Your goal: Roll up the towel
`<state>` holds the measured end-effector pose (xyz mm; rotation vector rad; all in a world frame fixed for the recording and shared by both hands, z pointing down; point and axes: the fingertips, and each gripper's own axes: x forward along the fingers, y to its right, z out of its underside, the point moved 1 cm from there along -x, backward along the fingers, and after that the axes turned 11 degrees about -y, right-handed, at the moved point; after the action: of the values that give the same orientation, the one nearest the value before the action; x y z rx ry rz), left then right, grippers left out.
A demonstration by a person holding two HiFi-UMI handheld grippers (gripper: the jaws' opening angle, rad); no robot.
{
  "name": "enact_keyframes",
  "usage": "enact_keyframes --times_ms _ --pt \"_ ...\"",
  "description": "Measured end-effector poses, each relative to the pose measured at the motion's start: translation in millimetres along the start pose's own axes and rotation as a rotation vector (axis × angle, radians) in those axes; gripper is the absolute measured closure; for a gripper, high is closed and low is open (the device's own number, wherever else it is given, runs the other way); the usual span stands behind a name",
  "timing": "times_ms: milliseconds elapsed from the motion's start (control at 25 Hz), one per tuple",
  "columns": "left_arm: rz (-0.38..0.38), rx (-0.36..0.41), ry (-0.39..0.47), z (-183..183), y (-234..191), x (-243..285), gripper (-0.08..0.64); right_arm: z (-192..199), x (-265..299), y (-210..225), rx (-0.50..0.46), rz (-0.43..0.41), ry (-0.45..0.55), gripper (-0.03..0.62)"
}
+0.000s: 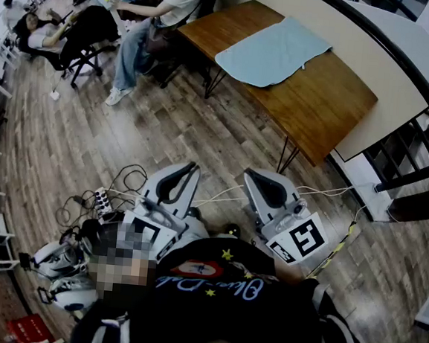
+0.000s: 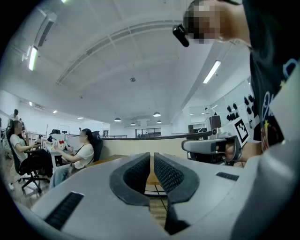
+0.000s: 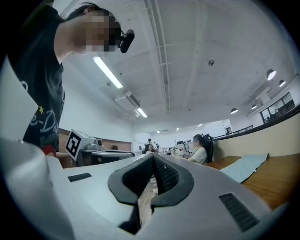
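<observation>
Left gripper [image 2: 153, 154]: my own view puts the two dark ribbed pads [image 2: 138, 174] pressed together, only a thin seam between them, nothing caught. Right gripper [image 3: 153, 157]: same reading, tips meeting, textured pads [image 3: 166, 176] bare. Both shells are smooth pale grey plastic, curved, with small slotted vents on top.

The head view alone shows both grippers held low, close to my operator's dark shirt, side by side, jaws pointing toward the table [image 1: 325, 102], well apart from it. The marker cube [image 1: 298, 240] on the right one faces up.

Towel [image 1: 273, 51]: the head view gives it whole, pale blue, soft cloth, spread flat and unrolled on the brown wooden tabletop, reaching the near edge. The right gripper view catches only one end of it, lying on the wood at the right. The left gripper view gives just a strip of table edge between the jaws.

The table has thin dark metal legs. Plank floor [image 1: 75, 140], grey-brown. Looped cables [image 1: 92, 201] lie on the floor beside the left gripper. Seated people [image 1: 149, 19] at a far desk.
</observation>
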<state>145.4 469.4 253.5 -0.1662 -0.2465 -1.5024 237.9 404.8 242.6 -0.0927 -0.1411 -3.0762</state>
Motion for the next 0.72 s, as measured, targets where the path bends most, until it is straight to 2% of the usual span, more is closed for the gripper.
enact_keyframes --times_ms 160,720 --pt "-0.001 -0.029 -0.006 3 1 -2 0.552 1 -2 -1 -0.001 0.010 -0.005 0.592" --pt "-0.012 -0.016 -0.014 -2 12 -2 0.551 6 -13 3 0.003 0.023 0.003 0.591"
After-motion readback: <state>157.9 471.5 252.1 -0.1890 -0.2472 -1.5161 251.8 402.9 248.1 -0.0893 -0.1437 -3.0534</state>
